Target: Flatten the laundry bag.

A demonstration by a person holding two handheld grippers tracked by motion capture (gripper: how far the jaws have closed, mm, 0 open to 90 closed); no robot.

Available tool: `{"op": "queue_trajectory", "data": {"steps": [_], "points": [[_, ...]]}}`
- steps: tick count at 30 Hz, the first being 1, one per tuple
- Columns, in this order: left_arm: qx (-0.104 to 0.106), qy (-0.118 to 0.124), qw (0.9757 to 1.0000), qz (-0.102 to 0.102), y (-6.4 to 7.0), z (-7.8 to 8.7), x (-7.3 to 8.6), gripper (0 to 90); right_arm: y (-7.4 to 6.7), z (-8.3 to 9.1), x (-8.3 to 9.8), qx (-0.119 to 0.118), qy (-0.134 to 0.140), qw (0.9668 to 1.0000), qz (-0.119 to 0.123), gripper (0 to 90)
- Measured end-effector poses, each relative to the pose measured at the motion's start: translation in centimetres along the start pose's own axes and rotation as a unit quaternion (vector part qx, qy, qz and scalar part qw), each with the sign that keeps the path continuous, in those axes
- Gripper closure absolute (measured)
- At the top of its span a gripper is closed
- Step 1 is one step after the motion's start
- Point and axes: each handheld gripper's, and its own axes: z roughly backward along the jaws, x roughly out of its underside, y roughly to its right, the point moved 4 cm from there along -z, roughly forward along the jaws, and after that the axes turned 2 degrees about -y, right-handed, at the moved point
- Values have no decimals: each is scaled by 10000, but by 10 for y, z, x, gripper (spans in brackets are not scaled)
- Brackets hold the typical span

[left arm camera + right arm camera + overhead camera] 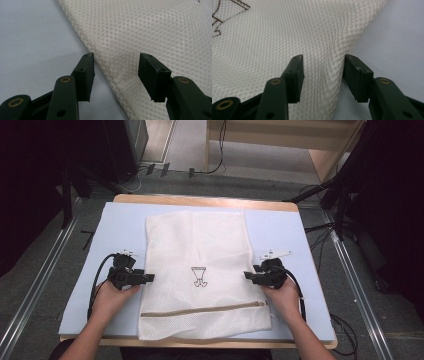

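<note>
One mesh bag (pixel 200 270) (zippered); two tongs, left (pixel 148 278) and right (pixel 248 276), both agape at its edges.

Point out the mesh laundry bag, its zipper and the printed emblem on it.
mesh laundry bag (pixel 215 240), high view, upper middle of the white mesh.
zipper (pixel 205 310), high view, middle of the tan strip near the bag's near end.
printed emblem (pixel 199 276), high view, centre of the dark outline drawing.

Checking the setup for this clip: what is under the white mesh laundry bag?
The mesh bag lies flat on a pale blue mat, which rests on a wooden table. Anything beneath or inside the bag is covered.
</note>
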Motion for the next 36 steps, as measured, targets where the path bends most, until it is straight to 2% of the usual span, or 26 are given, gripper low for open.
{"op": "queue_trajectory", "data": {"steps": [3, 4, 6, 7, 8, 9, 12, 17, 19, 21, 23, 25, 26, 27, 28, 31, 32, 36], "points": [[51, 70, 9998, 200, 1, -2, -1, 526, 0, -1, -2, 60, -9, 10000, -24, 600], [121, 44, 9997, 185, 2, -3, -1, 578, 1, -2, -3, 82, -36, 10000, -11, 613], [58, 73, 9998, 173, 4, -4, -1, 601, 1, -2, -3, 97, -60, 9999, -12, 637], [122, 21, 9999, 102, 6, -5, -2, 664, 0, -2, -4, 128, -68, 9999, 1, 684], [78, 8, 9999, 72, 6, -6, -2, 706, -1, -3, -5, 113, -119, 9999, -1, 709], [101, -35, 9999, 27, 6, -7, -4, 799, -2, -3, -7, 136, -176, 9997, 28, 758], [269, -21, 9996, 92, 2, -6, -11, 861, -2, -4, -10, 84, -277, 9996, 54, 815], [310, 184, 9992, 163, -11, 0, -24, 877, 2, -2, -20, 113, -174, 9998, 22, 837], [271, 246, 9990, 257, -17, -1, -30, 877, 3, -4, -25, 153, -118, 9998, -13, 837], [198, 300, 9990, 256, -23, -2, -37, 876, 5, -7, -30, 138, -7, 9999, -97, 837], [149, 320, 9991, 225, -28, -4, -44, 876, 8, -11, -35, 125, -30, 9998, -166, 837], [128, 317, 9992, 220, -31, -6, -48, 877, 8, -13, -38, 145, 7, 9998, -158, 837], [46, 321, 9993, 196, -35, -9, -55, 877, 9, -17, -43, 180, 41, 9998, -103, 837], [44, 333, 9992, 208, -38, -11, -59, 877, 10, -19, -45, 169, 73, 9998, -87, 836], [36, 356, 9991, 235, -41, -12, -62, 877, 12, -21, -48, 175, -6, 9998, -135, 836], [44, 416, 9987, 307, -48, -15, -69, 874, 17, -28, -57, 196, 102, 9997, -116, 835], [35, 401, 9987, 307, -50, -16, -70, 872, 19, -31, -60, 199, 26, 9997, -163, 834], [13, 432, 9985, 324, -55, -22, -75, 868, 25, -38, -61, 159, 29, 9994, -311, 825]]}}
